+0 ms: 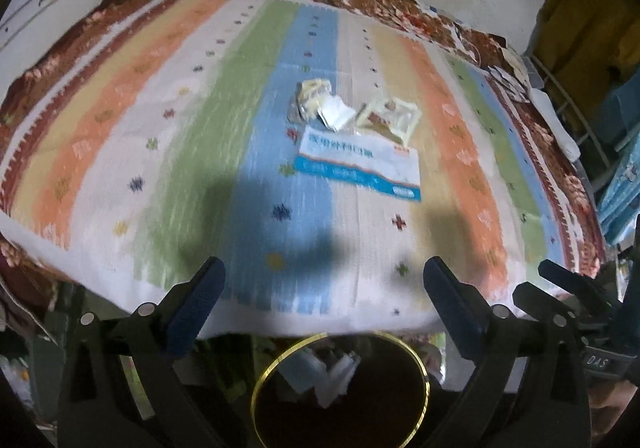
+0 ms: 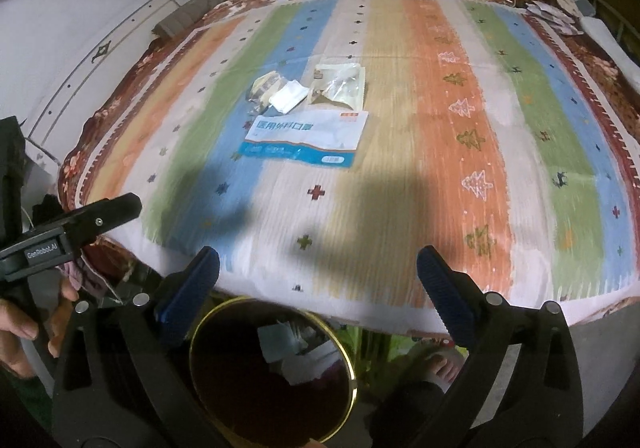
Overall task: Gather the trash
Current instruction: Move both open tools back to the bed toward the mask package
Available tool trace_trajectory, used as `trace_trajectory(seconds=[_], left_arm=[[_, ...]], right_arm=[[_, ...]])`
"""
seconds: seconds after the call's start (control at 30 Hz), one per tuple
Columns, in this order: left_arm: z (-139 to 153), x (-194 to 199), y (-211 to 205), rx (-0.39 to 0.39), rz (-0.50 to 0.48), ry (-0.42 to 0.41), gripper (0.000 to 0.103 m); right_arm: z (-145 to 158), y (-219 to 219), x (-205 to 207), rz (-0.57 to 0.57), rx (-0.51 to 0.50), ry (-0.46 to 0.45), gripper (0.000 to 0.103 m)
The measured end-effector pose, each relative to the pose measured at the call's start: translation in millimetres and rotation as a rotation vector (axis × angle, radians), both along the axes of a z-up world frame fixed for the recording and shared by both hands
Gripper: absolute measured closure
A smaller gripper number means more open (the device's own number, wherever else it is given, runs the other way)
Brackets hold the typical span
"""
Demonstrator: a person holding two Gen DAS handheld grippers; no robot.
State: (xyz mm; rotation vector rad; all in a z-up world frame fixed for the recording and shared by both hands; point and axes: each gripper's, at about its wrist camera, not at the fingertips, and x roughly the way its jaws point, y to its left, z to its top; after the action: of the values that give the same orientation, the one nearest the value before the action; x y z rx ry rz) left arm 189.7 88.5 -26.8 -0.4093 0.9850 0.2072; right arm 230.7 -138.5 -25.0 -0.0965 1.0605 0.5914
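Both claws [image 1: 324, 284] [image 2: 318, 272] wide open, empty, above bin [image 1: 424, 368].

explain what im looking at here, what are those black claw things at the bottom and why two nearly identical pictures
The black claws are hand-held grabbers: a person holds one in each hand, each with a camera looking out along its two blue-padded fingers. One picture comes from the left gripper, the other from the right gripper. Both stand open and hold nothing.

Ahead is a bed under a striped blanket. On it lies trash: a blue and white packet, a crumpled wrapper, a white scrap and a clear yellowish bag. Below, by the bed's edge, sits a round bin with a gold rim, some paper already inside.
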Motion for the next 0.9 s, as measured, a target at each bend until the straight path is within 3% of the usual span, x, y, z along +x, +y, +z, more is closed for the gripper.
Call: trace_trajectory(seconds=[0.13, 0.27, 0.57, 0.9], left_arm=[[-0.9, 17.0, 6.9, -0.01, -0.001, 0.001, 0.006], [-2.5, 43.1, 9.4, 0.063, -0.029, 0.001, 0.006], [-21.6, 95.8, 11.2, 0.107, -0.147, 0.003, 0.006], [-35.2, 136.4, 27.8, 0.089, -0.177, -0.019, 0.006]], right_arm=[[-4.0, 2.7, 17.1, -0.011, 0.033, 0.02, 0.009], [-9.9, 12.5, 32.3, 0.004, 0.027, 0.014, 0.009], [-28.2, 29.4, 69.4, 0.017, 0.007, 0.02, 0.009], [-66.1, 34.7, 110.6, -0.005, -0.01, 0.088, 0.014]])
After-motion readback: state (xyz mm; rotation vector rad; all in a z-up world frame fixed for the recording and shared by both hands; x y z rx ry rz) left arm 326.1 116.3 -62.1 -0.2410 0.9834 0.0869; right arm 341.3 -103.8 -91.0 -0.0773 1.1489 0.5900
